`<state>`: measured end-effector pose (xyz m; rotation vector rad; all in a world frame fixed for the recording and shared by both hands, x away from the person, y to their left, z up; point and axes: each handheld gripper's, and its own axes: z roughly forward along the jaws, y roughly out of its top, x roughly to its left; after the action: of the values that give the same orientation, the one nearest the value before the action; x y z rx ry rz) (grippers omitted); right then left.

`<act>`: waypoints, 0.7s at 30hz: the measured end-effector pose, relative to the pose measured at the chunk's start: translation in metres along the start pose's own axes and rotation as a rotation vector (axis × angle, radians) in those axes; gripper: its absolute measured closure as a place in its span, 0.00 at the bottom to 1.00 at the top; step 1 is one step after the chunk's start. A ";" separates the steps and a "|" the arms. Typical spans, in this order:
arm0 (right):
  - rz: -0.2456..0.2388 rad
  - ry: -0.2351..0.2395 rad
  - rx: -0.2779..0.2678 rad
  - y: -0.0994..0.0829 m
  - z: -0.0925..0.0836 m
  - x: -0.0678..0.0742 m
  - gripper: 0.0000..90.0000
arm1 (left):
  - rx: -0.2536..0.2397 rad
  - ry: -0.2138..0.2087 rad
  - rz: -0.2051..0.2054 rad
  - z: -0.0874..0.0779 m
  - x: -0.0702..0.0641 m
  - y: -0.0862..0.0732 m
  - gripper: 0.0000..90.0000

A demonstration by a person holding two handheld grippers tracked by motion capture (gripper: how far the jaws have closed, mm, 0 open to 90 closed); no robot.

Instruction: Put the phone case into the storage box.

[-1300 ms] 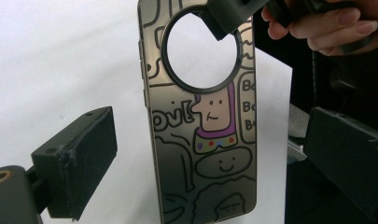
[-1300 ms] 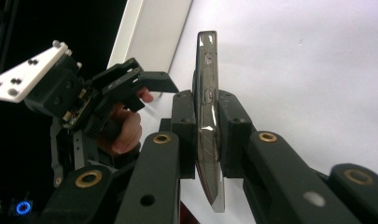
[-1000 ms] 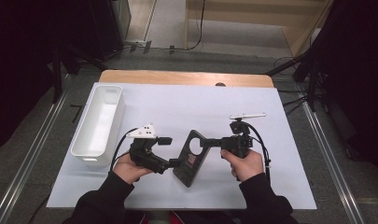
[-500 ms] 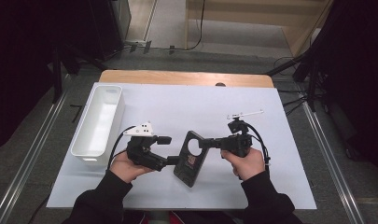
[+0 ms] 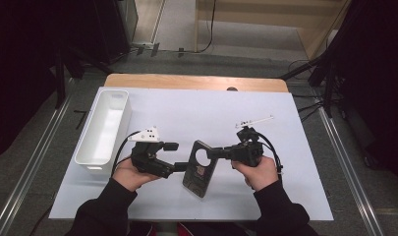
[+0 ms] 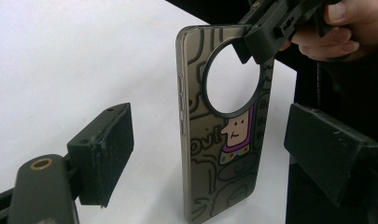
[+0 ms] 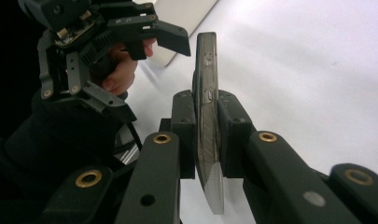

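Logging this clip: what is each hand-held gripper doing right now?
Left hand-held gripper: open, closing around the phone case, pads not touching.
Right hand-held gripper: shut on the phone case.

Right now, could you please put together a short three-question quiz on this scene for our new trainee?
1. True or false: the right gripper is clamped on the phone case.
2. How do the left gripper jaws stand relative to the case? A) pressed on it B) either side of it, apart from it C) far from it
3. Which container stands on the table near the person's left hand?

Key
1. True: its jaws grip the case's edge near the round cut-out.
2. B: they have just been closing, with the case between them, not yet touched.
3. The white bin.
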<state>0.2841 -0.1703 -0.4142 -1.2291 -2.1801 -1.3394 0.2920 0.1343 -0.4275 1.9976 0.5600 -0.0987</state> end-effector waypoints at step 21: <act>-0.113 -0.004 0.031 0.014 0.005 0.007 0.86 | -0.002 0.080 -0.015 -0.002 0.001 0.006 0.20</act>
<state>0.2923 -0.1599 -0.4040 -1.1128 -2.2949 -1.3421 0.2949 0.1339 -0.4213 2.0026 0.6266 -0.0275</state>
